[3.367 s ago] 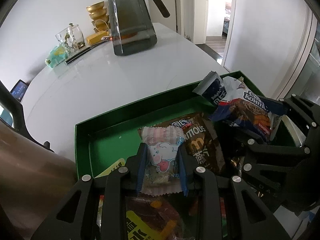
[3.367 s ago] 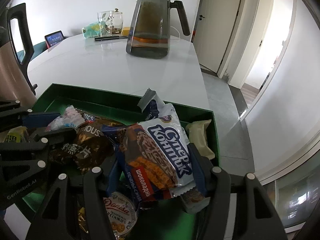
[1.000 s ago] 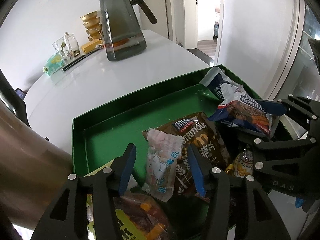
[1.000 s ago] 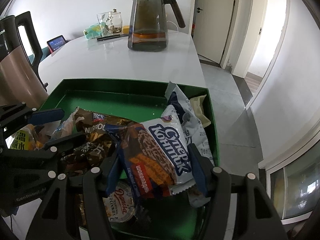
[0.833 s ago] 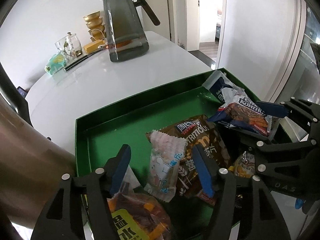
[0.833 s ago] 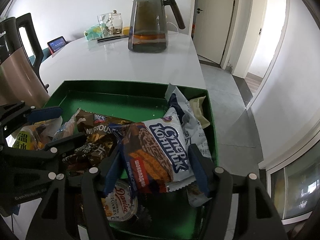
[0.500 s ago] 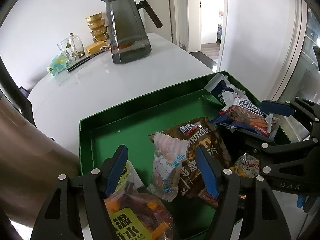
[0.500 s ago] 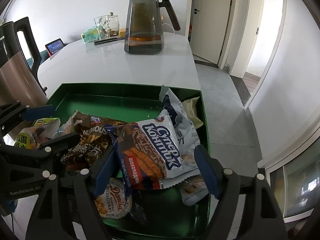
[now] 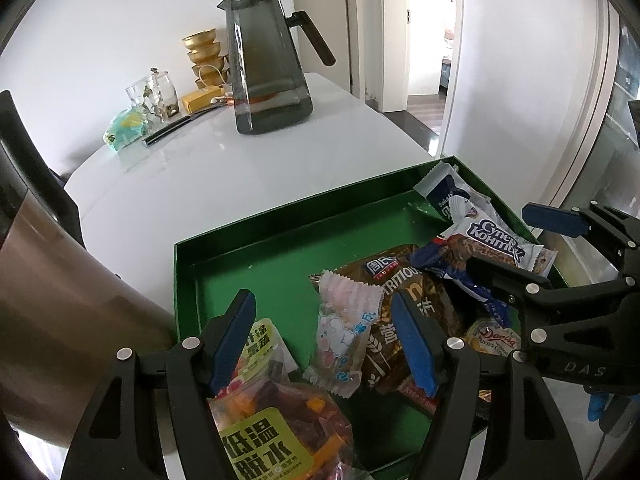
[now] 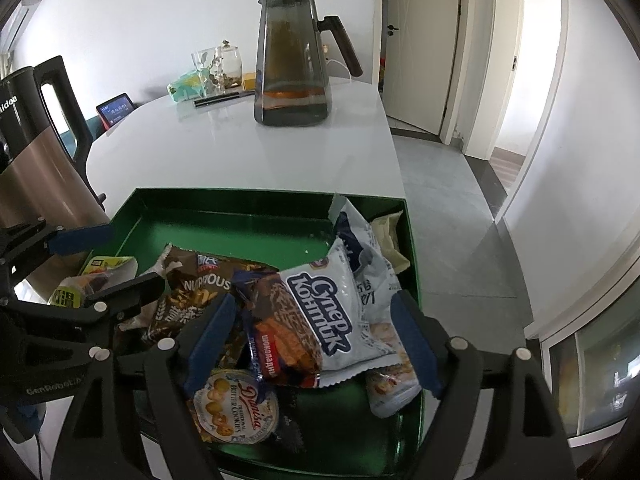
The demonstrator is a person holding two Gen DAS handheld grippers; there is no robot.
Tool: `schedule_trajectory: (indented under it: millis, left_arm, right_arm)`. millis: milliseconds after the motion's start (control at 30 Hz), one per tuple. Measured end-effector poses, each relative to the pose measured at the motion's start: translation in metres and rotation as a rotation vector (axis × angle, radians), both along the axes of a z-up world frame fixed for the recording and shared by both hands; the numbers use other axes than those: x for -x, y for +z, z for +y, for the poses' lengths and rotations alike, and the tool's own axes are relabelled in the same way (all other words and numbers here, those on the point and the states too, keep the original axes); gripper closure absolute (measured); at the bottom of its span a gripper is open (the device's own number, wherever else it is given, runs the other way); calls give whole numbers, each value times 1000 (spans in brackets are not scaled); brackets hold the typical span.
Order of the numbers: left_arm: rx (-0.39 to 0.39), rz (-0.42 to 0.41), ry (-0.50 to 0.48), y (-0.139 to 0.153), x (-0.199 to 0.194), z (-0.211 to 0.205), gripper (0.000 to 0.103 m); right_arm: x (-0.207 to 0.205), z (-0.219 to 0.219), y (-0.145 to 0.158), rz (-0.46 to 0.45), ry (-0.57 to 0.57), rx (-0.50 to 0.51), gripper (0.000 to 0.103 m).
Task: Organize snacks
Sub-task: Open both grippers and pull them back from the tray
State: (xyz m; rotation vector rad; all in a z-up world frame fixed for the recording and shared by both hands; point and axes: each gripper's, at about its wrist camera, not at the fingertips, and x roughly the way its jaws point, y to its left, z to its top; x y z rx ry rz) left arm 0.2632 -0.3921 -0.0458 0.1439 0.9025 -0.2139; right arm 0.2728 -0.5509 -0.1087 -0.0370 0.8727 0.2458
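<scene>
Green tray point(image 9: 256, 256) on white table point(image 9: 224, 176), at its near end; snacks heaped in the tray's near and right parts, far-left floor bare.

Left gripper point(image 9: 326, 338): spread wide, nothing between the blue pads point(image 9: 412, 344). It hangs above the tray's near-left part. Pink candy packet point(image 9: 344, 332) lies loose between the fingers, touching neither as far as I can tell, resting partly on a brown packet point(image 9: 404, 284). Bag with a yellow-green label point(image 9: 268, 440) sits at the tray's near-left corner, under the left finger.

Right gripper point(image 10: 316, 336): also spread wide, gripping nothing. It hangs above the tray's near-right part. Wafer packet point(image 10: 320, 320), white and brown with blue lettering, lies free between the fingers atop the heap. Round cookie tub point(image 10: 236, 412) just below it, toward the tray's near rim. Blue-and-white packet point(image 10: 360, 248) leans toward the tray's far-right corner, a beige packet point(image 10: 390, 240) beside it against the right wall.

Beyond the tray: smoked-glass jug point(image 10: 292, 60) well apart at the table's far end; copper kettle point(image 10: 36, 176) just left of the tray.
</scene>
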Motion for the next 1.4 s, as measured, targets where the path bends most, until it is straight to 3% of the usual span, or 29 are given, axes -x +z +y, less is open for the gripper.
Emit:
schedule_trajectory:
  millis: [400,667,767,867,1400]
  left_arm:
    - [14,-21,6,10,6,2,33]
    - [32,-31,-5,17,12,2,19]
    - [54,-26,-12,19,14,4,17]
    - [63,-25,-20,22,18,5,12]
    - [91,14,-25,35,53,10,12]
  right_arm:
    - [4,0,13,-22,-10,-8,8]
    - [11,-6,23,-40,-32,-30,7]
    - [13,-10,26,-46,-47,-34,0]
    - [16,-13,27,-50,-60,-49,0]
    - [52,-18,49,-80,-97,-67,0]
